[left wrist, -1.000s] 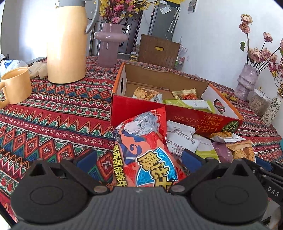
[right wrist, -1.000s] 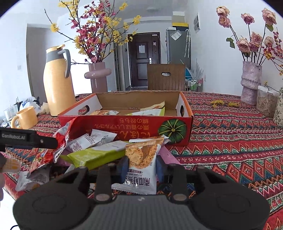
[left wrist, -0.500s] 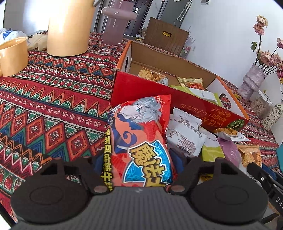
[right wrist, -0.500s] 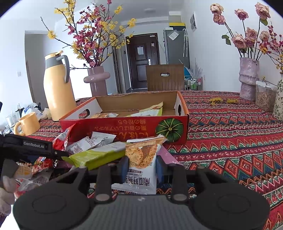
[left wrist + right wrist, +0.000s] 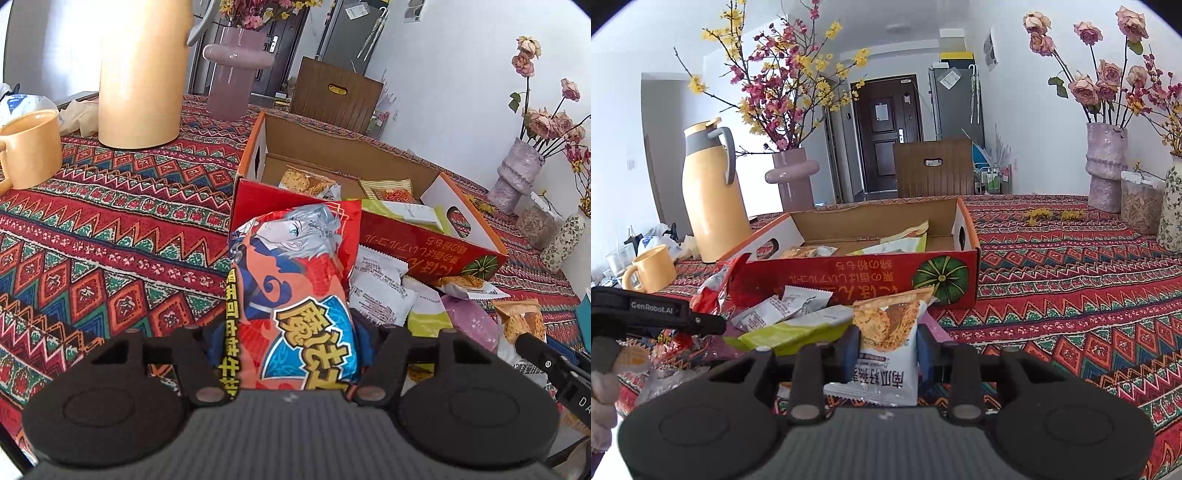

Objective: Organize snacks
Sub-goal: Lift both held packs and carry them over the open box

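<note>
My left gripper (image 5: 290,332) is shut on a large red and orange snack bag (image 5: 295,280) with a cartoon figure, held up in front of the red cardboard box (image 5: 424,243). My right gripper (image 5: 886,347) is shut on a white pumpkin-crisp packet (image 5: 886,332), just in front of the same box (image 5: 849,273). The box holds a few snack packets (image 5: 306,181). Loose packets lie in a pile (image 5: 384,295) before the box, among them a green one (image 5: 790,328).
A yellow thermos (image 5: 709,195), a yellow mug (image 5: 653,267) and a pink vase (image 5: 792,177) stand left of the box on the patterned tablecloth (image 5: 1071,295). A vase of roses (image 5: 1106,166) and a jar (image 5: 1141,206) stand at the far right. A wooden chair (image 5: 932,168) is behind.
My left gripper has closed on the red snack bag and lifted it toward the box. My right gripper still holds the white packet and has barely moved.
</note>
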Demonstrator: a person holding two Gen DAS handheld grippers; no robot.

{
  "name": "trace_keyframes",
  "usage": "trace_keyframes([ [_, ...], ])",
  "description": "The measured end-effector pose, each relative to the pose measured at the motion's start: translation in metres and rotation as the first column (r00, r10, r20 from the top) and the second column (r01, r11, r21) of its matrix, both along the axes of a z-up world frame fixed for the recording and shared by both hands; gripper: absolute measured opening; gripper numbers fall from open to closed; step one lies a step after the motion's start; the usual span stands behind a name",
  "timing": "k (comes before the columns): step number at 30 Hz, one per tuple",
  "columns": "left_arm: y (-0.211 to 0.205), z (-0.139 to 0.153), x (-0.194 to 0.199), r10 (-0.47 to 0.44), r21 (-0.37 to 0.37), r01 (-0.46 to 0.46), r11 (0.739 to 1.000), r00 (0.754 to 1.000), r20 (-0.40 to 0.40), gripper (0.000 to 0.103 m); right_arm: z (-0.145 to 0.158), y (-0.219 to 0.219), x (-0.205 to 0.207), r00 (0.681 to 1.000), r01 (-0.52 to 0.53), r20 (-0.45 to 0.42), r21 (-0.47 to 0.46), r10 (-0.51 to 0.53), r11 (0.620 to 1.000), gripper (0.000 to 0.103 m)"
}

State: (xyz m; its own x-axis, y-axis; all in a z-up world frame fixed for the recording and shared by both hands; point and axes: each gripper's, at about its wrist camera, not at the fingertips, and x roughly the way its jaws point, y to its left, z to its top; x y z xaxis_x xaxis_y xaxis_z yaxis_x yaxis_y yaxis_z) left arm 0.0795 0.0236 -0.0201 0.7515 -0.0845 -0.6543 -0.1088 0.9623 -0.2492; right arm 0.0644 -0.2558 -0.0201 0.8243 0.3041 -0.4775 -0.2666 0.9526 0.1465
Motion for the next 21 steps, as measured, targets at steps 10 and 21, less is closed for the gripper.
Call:
trace_keyframes([
  [10,-0.007,0.025,-0.007,-0.02,0.04,0.018,0.999,0.997,0.072,0.065,0.012,-0.001,0.001,0.999,-0.001,0.038,0.017,0.001,1.0,0.032],
  [21,-0.022,0.054,0.012,-0.049,0.097,0.036,0.995,0.989,0.142,0.065,0.032,-0.002,0.024,0.994,-0.005,0.105,0.043,0.001,0.999,0.032],
])
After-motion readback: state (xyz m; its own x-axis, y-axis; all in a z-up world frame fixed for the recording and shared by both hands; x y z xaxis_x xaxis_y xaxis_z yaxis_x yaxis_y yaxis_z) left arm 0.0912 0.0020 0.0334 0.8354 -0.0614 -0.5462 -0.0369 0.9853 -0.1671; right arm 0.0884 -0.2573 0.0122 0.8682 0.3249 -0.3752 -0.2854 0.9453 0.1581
